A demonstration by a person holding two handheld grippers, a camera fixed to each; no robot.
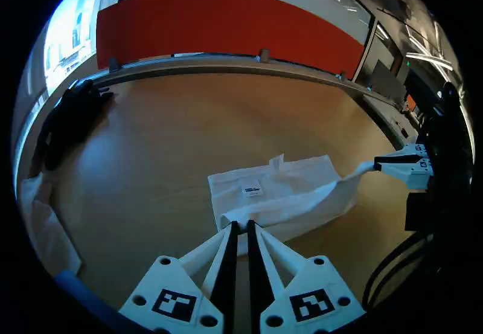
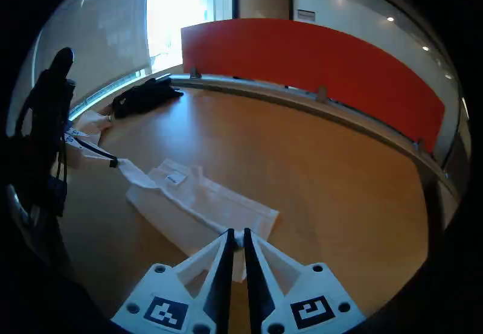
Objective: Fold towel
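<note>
- Folding looks about half done: the white towel (image 1: 284, 192) lies partly doubled on the wooden table (image 1: 169, 128), near 5 o'clock in the left gripper view.
- We pinch one corner with the left gripper (image 1: 239, 230) at 6 o'clock and another with the right gripper (image 2: 237, 237).
- We judge the lifted edge remains to be laid over.

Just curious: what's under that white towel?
The white cloth towel lies on the light wooden tabletop; the left claw and right claw pinch its raised edge. Anything beneath its flat part is covered.
</note>
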